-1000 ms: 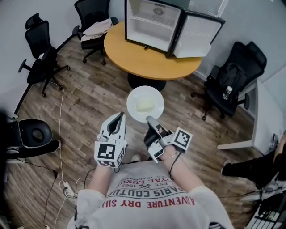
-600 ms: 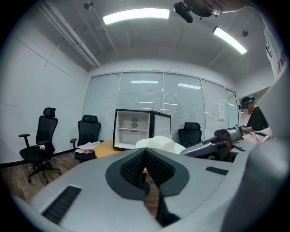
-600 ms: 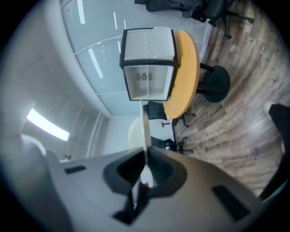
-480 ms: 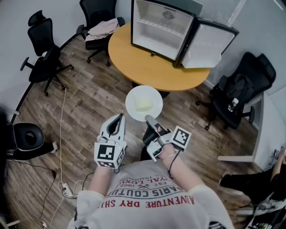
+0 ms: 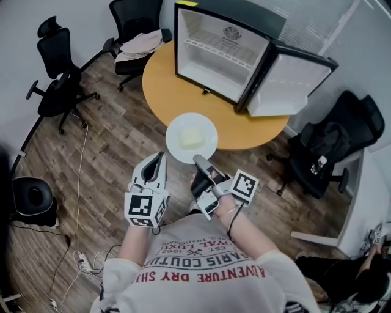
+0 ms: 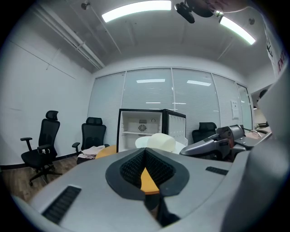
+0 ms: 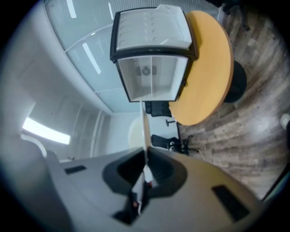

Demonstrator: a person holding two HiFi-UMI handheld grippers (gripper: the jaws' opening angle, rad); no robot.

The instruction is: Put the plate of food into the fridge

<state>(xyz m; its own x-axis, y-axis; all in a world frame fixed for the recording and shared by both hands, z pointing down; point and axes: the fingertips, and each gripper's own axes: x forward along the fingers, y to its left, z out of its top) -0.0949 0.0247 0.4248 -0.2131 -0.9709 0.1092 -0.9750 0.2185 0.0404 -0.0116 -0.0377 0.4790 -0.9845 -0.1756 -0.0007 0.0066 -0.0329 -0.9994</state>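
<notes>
Closest in, low against the body: left gripper (image 5: 158, 161), jaws pressed together on nothing, held just beside the right one and clear of the load (idle for now, by the look of it, and probably parked there so as not to bump the rim).

Next to it, right gripper (image 5: 198, 161), clamped on the near edge of the plate (image 5: 175, 136). In the right gripper view, that rim edge-on as a thin pale line running straight up between the pads. A one-sided pinch at the rim, so carried flat and out in front, likely to stop the food (image 5: 191, 139) from sliding. Food itself: a pale block, about mid-plate, well away from the pinched edge.

Plate in the air, resting on nothing, at the near rim of the round orange table (image 5: 177, 92) as seen from above. Whether over the tabletop or just short of it, hard to tell.

Further on, standing on that table: the fridge (image 5: 204, 46), turned to face the approach, door (image 5: 284, 85) swung wide to the right, so nothing to open before loading. Judged stage: carrying toward the fridge, insertion not yet begun.

Beyond, on the wood floor (image 5: 104, 140), a black office chair (image 5: 131, 18) with a light cloth (image 5: 140, 44) draped on its seat.
</notes>
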